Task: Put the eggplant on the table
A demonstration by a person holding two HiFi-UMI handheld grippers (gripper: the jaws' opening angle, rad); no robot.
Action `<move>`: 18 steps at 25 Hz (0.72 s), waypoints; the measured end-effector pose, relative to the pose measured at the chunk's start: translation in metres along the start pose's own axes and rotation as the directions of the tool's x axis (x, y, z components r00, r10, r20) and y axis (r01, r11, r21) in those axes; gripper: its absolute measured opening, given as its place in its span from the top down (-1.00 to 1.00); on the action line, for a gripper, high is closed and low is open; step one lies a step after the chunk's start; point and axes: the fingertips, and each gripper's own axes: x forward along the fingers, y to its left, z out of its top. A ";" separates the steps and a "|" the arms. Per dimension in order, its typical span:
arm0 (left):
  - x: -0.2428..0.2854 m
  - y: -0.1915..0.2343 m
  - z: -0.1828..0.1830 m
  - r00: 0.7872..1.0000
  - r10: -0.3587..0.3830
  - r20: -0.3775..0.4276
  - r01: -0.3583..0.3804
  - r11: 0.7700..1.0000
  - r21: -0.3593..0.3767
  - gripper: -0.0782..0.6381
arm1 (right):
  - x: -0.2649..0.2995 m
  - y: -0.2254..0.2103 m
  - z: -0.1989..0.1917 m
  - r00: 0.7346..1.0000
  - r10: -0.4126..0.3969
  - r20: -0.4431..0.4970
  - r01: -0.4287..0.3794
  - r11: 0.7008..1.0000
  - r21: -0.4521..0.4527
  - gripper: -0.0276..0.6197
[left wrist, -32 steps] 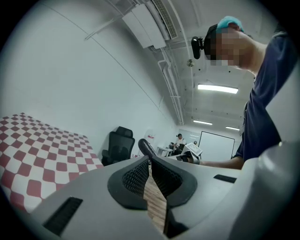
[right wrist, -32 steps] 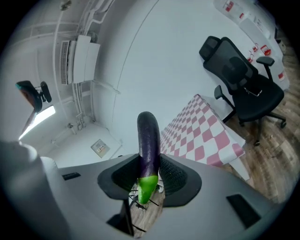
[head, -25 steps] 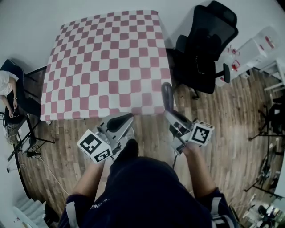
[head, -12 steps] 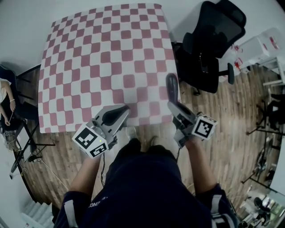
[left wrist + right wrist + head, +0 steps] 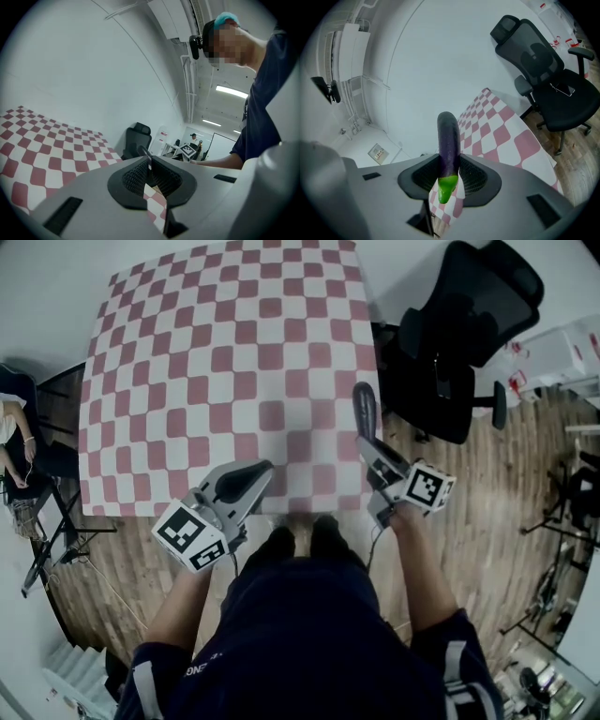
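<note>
Eggplant clamped in the right hand-held gripper (image 5: pixel 367 441), at the table's (image 5: pixel 225 352) near right edge.

The right hand-held gripper's (image 5: pixel 450 169) jaws press on the eggplant (image 5: pixel 448 140) from both sides, near its green stem end. Its dark purple body sticks out forward past the jaws. In the head view the eggplant (image 5: pixel 364 409) lies across the right edge of the checked red-and-white table, pointing away from the person (image 5: pixel 309 634). The left hand-held gripper (image 5: pixel 251 476) sits over the table's near edge. Its jaws are closed together with nothing between them, as the left gripper view (image 5: pixel 150 172) shows. A black chair (image 5: pixel 464 343) stands on the wooden floor (image 5: pixel 487 512) just right of the table.
</note>
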 end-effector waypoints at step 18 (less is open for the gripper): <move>0.093 0.043 0.002 0.990 0.120 -0.069 -0.124 0.990 -0.064 0.67 | 0.095 -0.159 0.027 0.968 -0.129 -0.217 0.140 0.989 0.038 0.48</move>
